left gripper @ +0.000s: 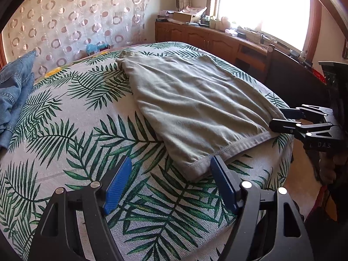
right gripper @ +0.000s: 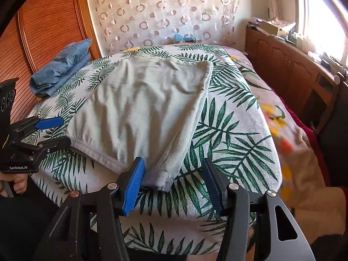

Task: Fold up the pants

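Leaf-print bedspread [left gripper: 91, 113], pants [left gripper: 191, 108] (near edge)

"GenRobot.AI" on left tool [right gripper: 57, 130] body; "DAS" on right tool [left gripper: 280, 119].

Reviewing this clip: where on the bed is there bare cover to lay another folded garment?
Bare leaf-print cover lies between the grey pants and the blue jeans, and right of the pants. The pants' near hem is crowded by both grippers.

Palm-leaf covered bed [left gripper: 91, 117] bears grey-green pants [left gripper: 191, 108] and folded jeans [left gripper: 13, 95]
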`<state>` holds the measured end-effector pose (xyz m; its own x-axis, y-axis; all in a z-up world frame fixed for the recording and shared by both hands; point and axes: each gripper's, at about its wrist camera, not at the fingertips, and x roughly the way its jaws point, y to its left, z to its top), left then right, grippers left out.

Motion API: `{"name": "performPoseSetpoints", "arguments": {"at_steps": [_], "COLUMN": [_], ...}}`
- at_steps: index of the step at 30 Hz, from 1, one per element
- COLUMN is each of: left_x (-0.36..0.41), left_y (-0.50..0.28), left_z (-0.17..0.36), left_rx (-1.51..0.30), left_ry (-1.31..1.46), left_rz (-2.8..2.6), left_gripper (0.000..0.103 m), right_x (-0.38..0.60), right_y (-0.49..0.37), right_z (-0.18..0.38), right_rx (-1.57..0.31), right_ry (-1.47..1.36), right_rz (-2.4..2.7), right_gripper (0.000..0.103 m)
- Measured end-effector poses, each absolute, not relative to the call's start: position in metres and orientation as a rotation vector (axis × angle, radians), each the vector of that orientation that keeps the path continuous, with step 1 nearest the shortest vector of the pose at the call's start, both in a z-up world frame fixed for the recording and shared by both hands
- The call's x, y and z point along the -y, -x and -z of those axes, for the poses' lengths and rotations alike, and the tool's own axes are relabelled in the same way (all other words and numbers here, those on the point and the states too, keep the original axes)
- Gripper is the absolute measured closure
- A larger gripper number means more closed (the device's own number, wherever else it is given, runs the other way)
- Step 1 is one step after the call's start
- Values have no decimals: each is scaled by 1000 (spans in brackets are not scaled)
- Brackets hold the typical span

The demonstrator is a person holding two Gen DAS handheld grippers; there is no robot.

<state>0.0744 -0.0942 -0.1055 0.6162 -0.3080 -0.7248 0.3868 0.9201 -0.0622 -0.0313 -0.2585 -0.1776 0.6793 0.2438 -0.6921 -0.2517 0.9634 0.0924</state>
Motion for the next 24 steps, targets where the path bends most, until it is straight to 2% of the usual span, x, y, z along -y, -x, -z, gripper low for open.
{"name": "performPoseSetpoints", "arguments": {"at_steps": [2, 4, 7, 8, 10, 12, 15, 21, 24], "left_x": [93, 92, 92, 92, 92, 93, 97, 102, 105], "left_y": [-76, -76, -76, -75, -75, -73, -69, -68, -68], "left_z": [106, 106, 106, 106, 105, 104, 103, 103, 104], "left_rx": [-817, -818, -818, -817, -815, -815, -812, -817, -817], "left_ry": [-97, -90, -90, -89, -81, -76, -80, -80, -92], "left_rz": [404, 406, 406, 407, 425, 448, 470, 478, 476], "left_gripper": [27, 27, 27, 28, 36, 48, 60, 62, 55], "right_x": [255, 253, 252, 252, 256, 258, 258, 256, 255], "right_y": [34, 34, 32, 32, 32, 33, 36, 36, 37], "right_z": [178, 177, 176, 176, 176, 176, 177, 180, 181], "right_rx": [-777, -782, -782, -778, -773, -764, -756, -759, -757], "right_ry": [5, -3, -2, -4, -16, -26, -36, -38, -29], "right_rz": [-293, -317, -337, -339, -337, -335, -336, -330, -320], "right_gripper": [55, 69, 80, 81, 84, 86, 87, 87, 87]}}
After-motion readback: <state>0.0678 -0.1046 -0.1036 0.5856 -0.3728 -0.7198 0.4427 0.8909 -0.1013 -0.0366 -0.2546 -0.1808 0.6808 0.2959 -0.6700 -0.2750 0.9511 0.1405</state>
